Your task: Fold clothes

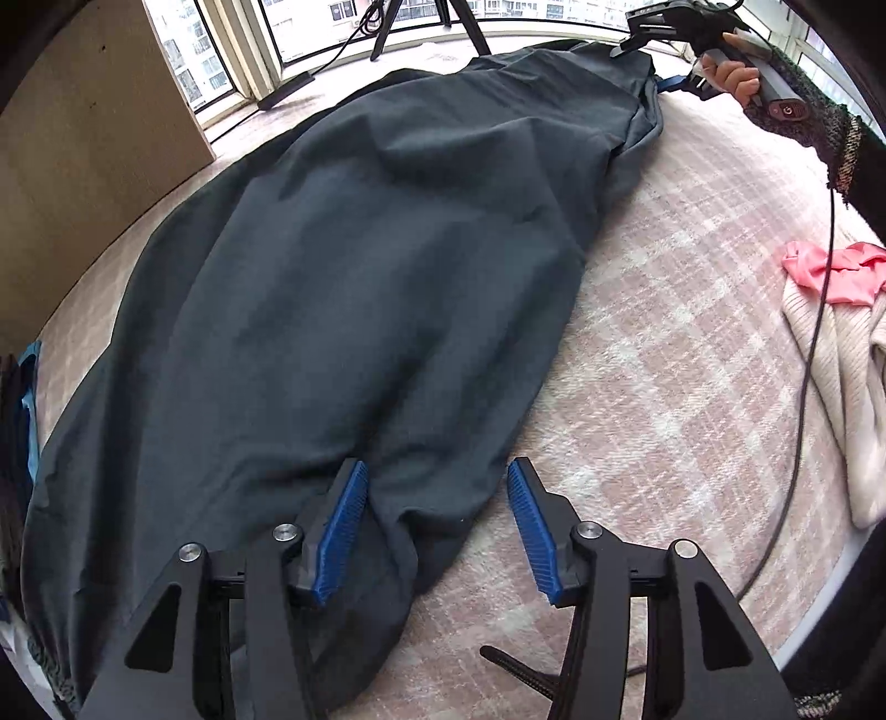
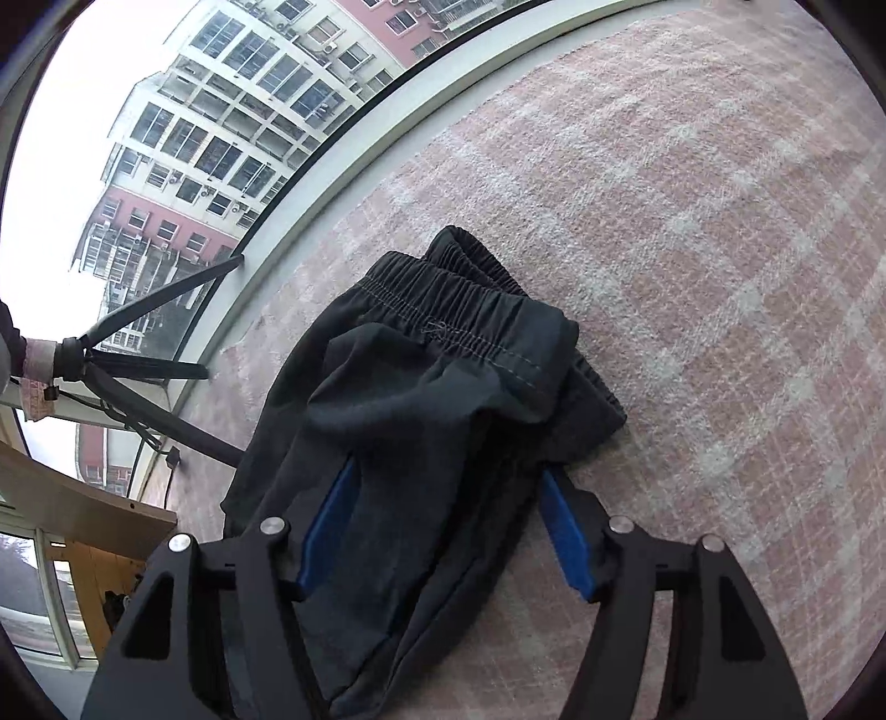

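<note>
Dark grey trousers point(image 1: 360, 277) lie stretched out lengthwise on a pink plaid cover point(image 1: 664, 360). At the near end, my left gripper point(image 1: 437, 471) is open over the leg end; its left blue pad point(image 1: 343, 526) rests against a fold of cloth and the right pad is over bare cover. At the far end a hand point(image 1: 736, 77) holds the other gripper at the waist. In the right wrist view the elastic waistband point(image 2: 459, 299) lies bunched and doubled over. My right gripper point(image 2: 446, 473) is open astride it, with cloth draped loosely between the pads.
A pink cloth point(image 1: 836, 266) and a cream knit garment point(image 1: 847, 399) lie at the right, crossed by a black cable point(image 1: 803, 415). Tripod legs point(image 1: 421, 27) stand by the windows beyond the cover. A wooden panel point(image 1: 83, 138) is at the left, and the window sill point(image 2: 310, 210) borders the cover.
</note>
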Demonstrator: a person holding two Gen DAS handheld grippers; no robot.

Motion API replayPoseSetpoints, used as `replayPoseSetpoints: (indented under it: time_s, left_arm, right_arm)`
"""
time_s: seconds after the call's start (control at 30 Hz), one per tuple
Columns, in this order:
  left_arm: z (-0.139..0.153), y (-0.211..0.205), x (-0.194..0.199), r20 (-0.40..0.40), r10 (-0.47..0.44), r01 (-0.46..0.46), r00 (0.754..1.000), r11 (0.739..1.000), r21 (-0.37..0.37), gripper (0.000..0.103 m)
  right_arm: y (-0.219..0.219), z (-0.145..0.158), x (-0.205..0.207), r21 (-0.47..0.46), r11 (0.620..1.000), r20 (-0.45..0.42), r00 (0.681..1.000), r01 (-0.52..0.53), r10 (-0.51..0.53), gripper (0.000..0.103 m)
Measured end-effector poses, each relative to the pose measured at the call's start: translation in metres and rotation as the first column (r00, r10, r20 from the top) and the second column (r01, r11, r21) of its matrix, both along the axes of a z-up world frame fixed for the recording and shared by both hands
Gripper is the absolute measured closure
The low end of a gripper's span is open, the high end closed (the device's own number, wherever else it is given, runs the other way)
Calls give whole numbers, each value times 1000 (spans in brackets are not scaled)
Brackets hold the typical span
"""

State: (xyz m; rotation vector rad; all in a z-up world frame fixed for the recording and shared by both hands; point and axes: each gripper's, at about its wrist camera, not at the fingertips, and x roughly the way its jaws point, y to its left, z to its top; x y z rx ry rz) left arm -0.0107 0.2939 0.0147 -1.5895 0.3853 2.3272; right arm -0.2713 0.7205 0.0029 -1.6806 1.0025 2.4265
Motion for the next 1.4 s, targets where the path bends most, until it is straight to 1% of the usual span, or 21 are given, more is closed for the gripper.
replayPoseSetpoints:
  time_s: [0.03,0.07,0.1,0.13,0.23,0.33,0.47,0.53,0.6,0.67,0.73,0.8,0.83,0.9,0.97,1.03,1.13,1.2,1.23,1.3,1.4]
  left_arm:
    - [-1,-3,-2,-8,0,0,1000,999,34,48]
    - [-1,-6,-5,-17,1,1,1000,998,67,55]
    - [0,-10,-7,-37,14,-11,999,997,73,79]
    - [1,-13,-10,-47,21,-17,999,997,70,101]
    - [6,-28,-18,14,62,-63,998,984,168,101]
    - [29,-43,-14,51,81,-92,995,954,286,101]
    - [75,-44,14,20,27,-32,999,933,358,100]
    - [65,-29,26,65,-48,23,997,941,337,98]
    - [50,-19,33,124,-94,53,988,953,298,88]
    - [31,-12,35,193,-109,60,975,969,242,90]
    - [35,-21,35,212,-66,6,975,962,273,90]
    - [55,-34,28,176,-37,-20,984,950,311,89]
    - [65,-43,25,140,-19,-24,990,953,301,86]
    - [77,-62,12,81,26,-46,996,965,258,70]
    - [81,-79,-5,33,77,-82,996,978,193,72]
    - [80,-97,-17,14,123,-124,992,982,141,72]
    - [71,-125,-29,24,192,-193,981,978,81,72]
    - [68,-148,-24,40,278,-280,960,954,104,72]
    - [66,-158,-16,48,311,-315,949,941,123,72]
    - [65,-163,1,51,334,-338,941,932,130,72]
    - [59,-159,21,71,335,-343,939,928,148,72]
  right_arm:
    - [-2,1,0,14,1000,-9,1000,4,-4,42]
    - [-4,0,-1,24,1000,-20,1000,3,-3,58]
    - [-7,-2,-3,16,1000,-26,1000,-3,4,70]
    - [-6,-6,-3,-7,1000,-29,1000,-4,4,90]
    - [-2,-6,1,-30,999,-56,998,24,-26,97]
    - [4,21,14,-18,1000,-127,992,20,-22,99]
    - [18,72,41,25,1000,-216,976,-16,21,99]
    - [23,84,52,53,998,-214,975,-44,55,99]
    - [19,69,58,162,983,-151,983,-82,107,99]
    - [20,47,59,226,964,-61,986,-140,157,94]
    - [33,25,55,162,969,17,982,-188,188,93]
    - [49,31,62,91,980,-30,983,-176,179,90]
    - [56,36,66,61,983,-57,983,-171,174,87]
    - [64,51,71,105,983,-105,981,-153,164,80]
    - [72,64,70,154,980,-143,979,-126,148,60]
    - [82,67,58,146,985,-163,980,-93,116,57]
    - [85,42,27,107,987,-78,988,-122,131,49]
    - [78,17,14,84,982,45,985,-168,165,49]
    - [76,12,18,80,985,66,987,-153,148,49]
    - [78,10,36,80,993,65,995,-86,81,49]
    - [86,11,74,-108,994,27,999,22,-19,49]
